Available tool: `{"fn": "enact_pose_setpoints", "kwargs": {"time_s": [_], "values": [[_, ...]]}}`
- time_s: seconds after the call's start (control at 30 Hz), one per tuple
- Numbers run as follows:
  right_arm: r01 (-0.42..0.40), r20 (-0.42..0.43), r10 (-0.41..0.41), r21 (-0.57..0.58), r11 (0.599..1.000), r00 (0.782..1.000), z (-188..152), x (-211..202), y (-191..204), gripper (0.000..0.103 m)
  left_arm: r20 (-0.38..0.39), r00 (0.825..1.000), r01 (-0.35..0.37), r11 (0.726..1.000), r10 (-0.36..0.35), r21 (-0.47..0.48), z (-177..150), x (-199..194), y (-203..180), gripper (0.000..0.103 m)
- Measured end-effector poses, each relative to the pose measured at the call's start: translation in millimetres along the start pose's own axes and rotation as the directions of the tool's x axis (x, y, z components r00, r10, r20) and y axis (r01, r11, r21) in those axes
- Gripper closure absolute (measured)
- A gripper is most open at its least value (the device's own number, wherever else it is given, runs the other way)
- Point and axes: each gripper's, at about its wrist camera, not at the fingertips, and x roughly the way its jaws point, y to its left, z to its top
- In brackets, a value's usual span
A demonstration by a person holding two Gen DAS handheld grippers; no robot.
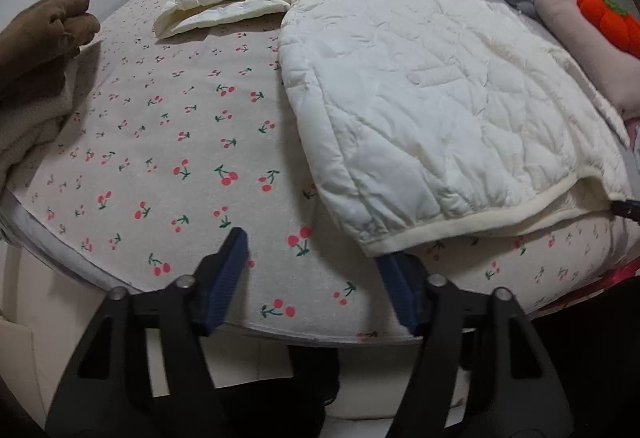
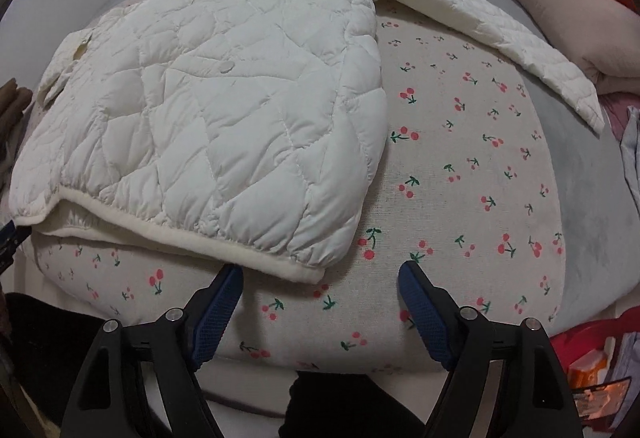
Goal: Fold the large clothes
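Two open grippers are hovered at the near edge of the cherry-print bed sheet (image 1: 180, 142), nothing gripped: the left gripper (image 1: 316, 278) just beside the hem corner, the right gripper (image 2: 320, 302) just below the hem. The white quilted puffer jacket (image 2: 224, 110) is laid flat, sleeves spread out. It's probably light, squashy and kinda slippery, so the firmer ribbed hem band (image 2: 256, 258) is best pinched at its corners.
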Motion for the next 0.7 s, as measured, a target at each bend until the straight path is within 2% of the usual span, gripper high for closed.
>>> {"fn": "enact_pose_setpoints", "kwargs": {"time_s": [0.03, 0.07, 0.1, 0.13, 0.17, 0.23, 0.3, 0.33, 0.4, 0.43, 0.47, 0.5, 0.53, 0.57, 0.6, 0.67, 0.7], "values": [[-0.021, 0.003, 0.021, 0.010, 1.000, 1.000, 2.5, 1.2, -0.4, 0.048, 0.011, 0.999, 0.037, 0.999, -0.037, -0.011, 1.6, -0.4, 0.5, 0.065], [-0.048, 0.003, 0.048, 0.009, 0.999, 0.999, 5.4, 2.3, 0.1, 0.071, 0.022, 0.997, 0.070, 0.997, -0.070, -0.011, 2.7, -0.9, -0.1, 0.092], [-0.063, 0.010, 0.063, 0.003, 0.998, 0.998, 7.2, 1.7, 1.3, 0.079, 0.024, 0.997, 0.072, 0.997, -0.072, -0.006, 3.7, -1.4, -1.0, 0.101], [-0.060, 0.024, 0.060, -0.004, 0.998, 0.998, 8.7, -0.8, 1.8, 0.092, 0.018, 0.999, 0.039, 0.999, -0.039, -0.015, 3.8, -2.3, -0.2, 0.101], [-0.056, 0.043, 0.056, -0.003, 0.998, 0.997, 9.6, -6.0, 0.1, 0.094, 0.005, 1.000, 0.022, 0.999, -0.022, -0.042, 3.8, -3.0, 3.9, 0.101], [-0.032, 0.059, 0.030, 0.018, 0.999, 0.998, 9.1, -16.1, -8.3, 0.098, -0.070, 0.997, 0.038, 0.994, -0.046, -0.100, 2.7, 2.6, 16.9, 0.102], [-0.003, 0.037, 0.001, 0.034, 0.999, 0.999, 5.5, -19.3, -17.9, 0.098, -0.154, 0.985, 0.057, 0.990, -0.077, -0.131, -1.7, 16.7, 25.8, 0.102], [0.005, 0.009, -0.005, 0.037, 0.999, 1.000, 2.7, -13.6, -22.4, 0.098, -0.169, 0.982, 0.063, 0.990, -0.083, -0.124, -1.6, 19.8, 26.2, 0.102], [-0.015, -0.063, 0.017, 0.035, 0.999, 0.998, -1.8, 0.5, -26.2, 0.097, -0.168, 0.985, 0.025, 0.998, -0.034, -0.058, 1.8, 13.7, 17.5, 0.102], [-0.024, -0.069, 0.026, 0.033, 0.999, 0.997, -2.0, 1.4, -24.7, 0.096, -0.153, 0.988, 0.004, 1.000, -0.007, -0.025, 2.8, 8.1, 13.3, 0.101], [-0.022, -0.059, 0.024, 0.022, 1.000, 0.998, -2.8, -2.6, -22.4, 0.093, -0.139, 0.990, -0.009, 1.000, 0.009, 0.004, 3.5, 2.5, 10.1, 0.096], [-0.022, -0.052, 0.022, 0.013, 1.000, 0.998, -2.9, -7.7, -20.0, 0.089, -0.129, 0.992, -0.009, 1.000, 0.013, 0.027, 3.9, -4.5, 7.5, 0.085], [-0.021, -0.050, 0.021, 0.009, 1.000, 0.999, -2.9, -13.2, -18.2, 0.078, -0.114, 0.994, -0.003, 0.999, 0.007, 0.037, 4.9, -12.0, 6.3, 0.076], [-0.015, -0.046, 0.015, 0.007, 1.000, 0.999, -3.9, -19.1, -16.0, 0.068, -0.090, 0.996, 0.007, 0.999, -0.004, 0.039, 7.0, -20.6, 6.0, 0.054], [-0.009, -0.029, 0.009, -0.001, 1.000, 1.000, -4.8, -27.4, -13.9, 0.063, -0.059, 0.998, 0.016, 0.999, -0.013, 0.042, 9.8, -30.0, 4.8, 0.039], [-0.001, 0.021, 0.002, -0.020, 1.000, 1.000, -3.9, -44.8, -9.4, 0.048, 0.006, 0.999, 0.035, 0.998, -0.036, 0.058, 17.7, -46.6, 1.0, 0.036], [-0.005, 0.046, 0.006, -0.024, 1.000, 0.999, -2.8, -52.9, -7.6, 0.045, 0.026, 0.999, 0.046, 0.997, -0.048, 0.064, 23.0, -50.8, -2.3, 0.036]]}}
